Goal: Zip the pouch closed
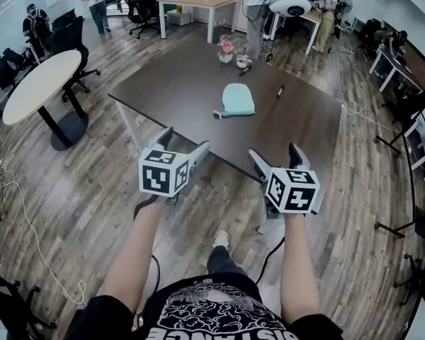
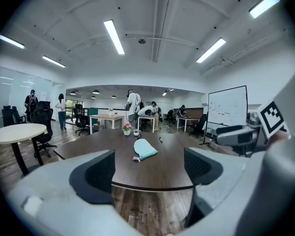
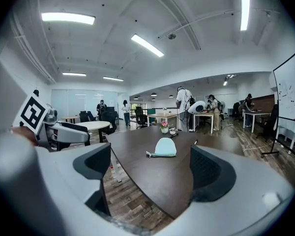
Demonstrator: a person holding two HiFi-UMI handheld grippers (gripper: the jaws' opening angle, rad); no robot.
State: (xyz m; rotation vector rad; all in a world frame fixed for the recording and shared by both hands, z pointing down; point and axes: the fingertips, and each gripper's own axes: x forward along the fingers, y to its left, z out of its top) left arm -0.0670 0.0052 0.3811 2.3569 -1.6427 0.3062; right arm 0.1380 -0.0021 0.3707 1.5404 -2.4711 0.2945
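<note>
Head view: the pale-blue pouch [image 1: 237, 100] lies mid-way along the dark table [image 1: 177, 83], well ahead of the left gripper [image 1: 185, 140] and the right gripper [image 1: 274, 151].
Left gripper view: jaws spread wide with nothing between them, and the pouch lies far beyond.
Right gripper view: jaws equally wide and empty.
Approach, as I judge it: reach in, pin the fabric with one gripper, then pinch the small near-left tab, probably the zip pull, and draw it straight along the teeth.

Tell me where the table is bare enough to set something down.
Bare: the wide strip of table between the pouch and the near edge; the stretch from the pouch to the left corner; the part right of the pen. Crowded: only the far end, around the flowerpot.
</note>
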